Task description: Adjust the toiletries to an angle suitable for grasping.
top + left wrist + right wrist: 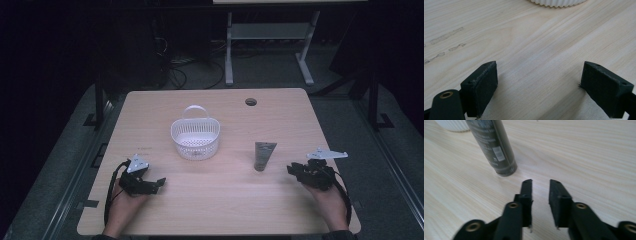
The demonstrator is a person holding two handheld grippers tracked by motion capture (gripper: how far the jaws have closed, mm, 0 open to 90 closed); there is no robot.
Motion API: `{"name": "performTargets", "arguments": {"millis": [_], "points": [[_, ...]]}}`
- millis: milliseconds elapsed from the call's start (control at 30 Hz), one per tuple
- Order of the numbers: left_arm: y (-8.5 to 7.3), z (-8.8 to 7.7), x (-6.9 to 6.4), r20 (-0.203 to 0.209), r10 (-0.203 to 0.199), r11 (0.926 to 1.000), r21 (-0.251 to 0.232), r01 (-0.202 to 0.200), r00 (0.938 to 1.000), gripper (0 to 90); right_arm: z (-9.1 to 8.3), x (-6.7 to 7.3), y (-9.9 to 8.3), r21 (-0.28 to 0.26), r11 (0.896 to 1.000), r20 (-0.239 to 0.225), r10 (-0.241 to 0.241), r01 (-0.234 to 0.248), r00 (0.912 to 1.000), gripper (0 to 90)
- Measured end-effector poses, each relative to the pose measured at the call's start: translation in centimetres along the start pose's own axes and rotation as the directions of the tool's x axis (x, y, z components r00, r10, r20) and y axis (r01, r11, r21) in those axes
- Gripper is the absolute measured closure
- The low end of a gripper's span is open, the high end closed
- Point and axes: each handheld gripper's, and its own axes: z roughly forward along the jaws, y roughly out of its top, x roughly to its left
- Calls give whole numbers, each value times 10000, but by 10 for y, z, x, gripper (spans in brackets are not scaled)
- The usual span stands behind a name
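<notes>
Where high view looks down on wooden table (220,200): white slotted basket (195,138) centre, dark tube (263,155) standing cap-down to its right; left gripper (159,183) near left, right gripper (291,169) near right. Left gripper view: jaws wide, nothing between, basket base far. Right gripper view: jaws narrow, empty, tube just beyond, left.

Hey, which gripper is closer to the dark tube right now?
Right. The right gripper sits just beside the tube, jaws slightly apart. The left gripper is far across the table, past the basket.
</notes>
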Motion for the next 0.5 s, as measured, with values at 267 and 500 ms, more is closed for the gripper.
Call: {"name": "performTargets", "arguments": {"millis": [267,500], "points": [[0,0,0,0,3,10000,2,-3,10000,131,-8,-1,13,-343,9993,-396,-166,152,9991,897],[0,0,0,1,-12,10000,-5,12,10000,130,-13,-3,26,-601,9974,-613,-444,407,9971,898]]}}
